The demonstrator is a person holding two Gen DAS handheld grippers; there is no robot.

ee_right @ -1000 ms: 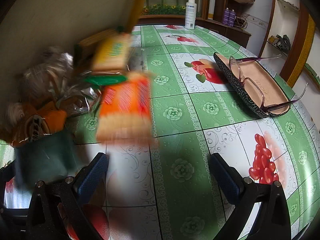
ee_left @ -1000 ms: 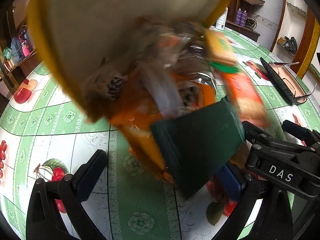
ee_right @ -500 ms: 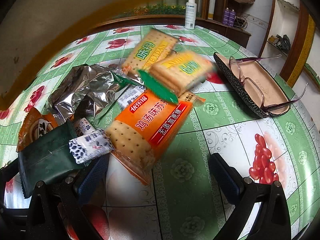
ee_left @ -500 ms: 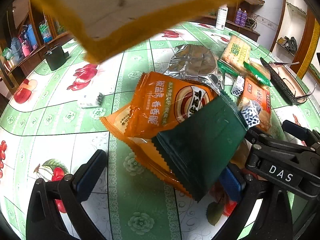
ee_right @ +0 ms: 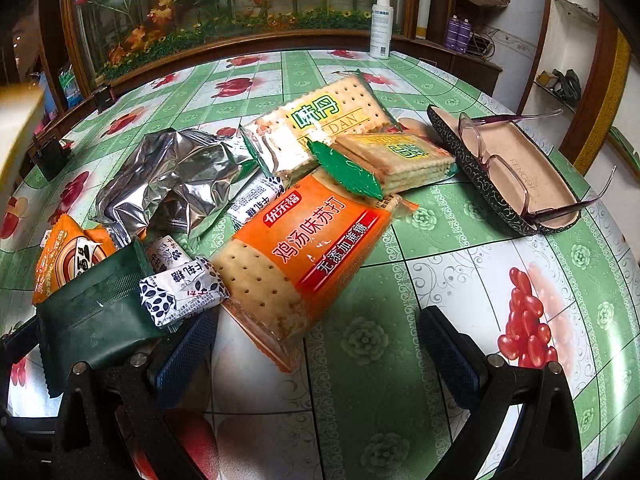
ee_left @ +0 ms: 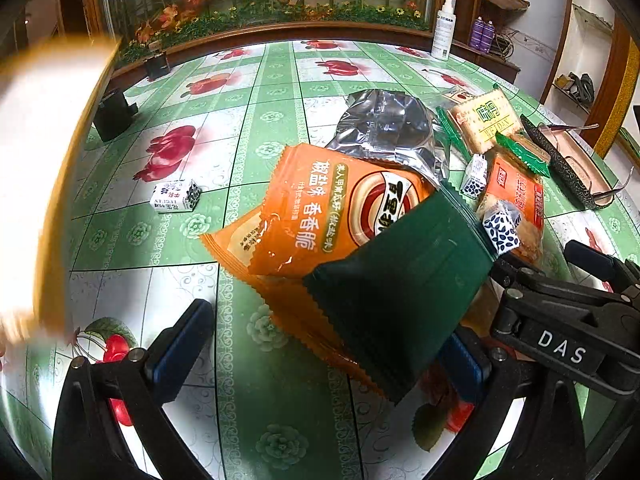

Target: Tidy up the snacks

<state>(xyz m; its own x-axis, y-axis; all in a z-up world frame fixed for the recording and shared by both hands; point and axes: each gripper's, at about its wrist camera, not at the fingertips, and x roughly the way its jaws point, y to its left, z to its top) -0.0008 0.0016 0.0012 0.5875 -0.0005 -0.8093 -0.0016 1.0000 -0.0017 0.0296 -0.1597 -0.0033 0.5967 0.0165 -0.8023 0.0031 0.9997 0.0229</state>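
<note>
A heap of snacks lies on the green flowered table point(ee_left: 280, 420). In the left wrist view a dark green packet point(ee_left: 400, 296) rests on an orange snack bag point(ee_left: 320, 212), with a silver foil bag point(ee_left: 388, 128) behind. My left gripper point(ee_left: 322, 354) is open, low over the near edge of these packets. A small wrapped candy point(ee_left: 176, 196) lies apart to the left. In the right wrist view an orange cracker pack point(ee_right: 308, 248), two green-and-yellow cracker packs point(ee_right: 320, 120) and wrapped candies point(ee_right: 184, 292) lie ahead. My right gripper point(ee_right: 320, 350) is open and holds nothing.
A blurred yellow-rimmed container point(ee_left: 32, 160) hangs at the far left. An open glasses case point(ee_right: 504, 168) with glasses lies right of the heap. A white spray bottle point(ee_right: 381, 26) stands at the table's far edge. A small black object point(ee_left: 114, 114) sits far left.
The yellow-rimmed container that was tipped overhead has swung away to the left. The snacks that fell from it have landed and lie still. Neither gripper has moved.
</note>
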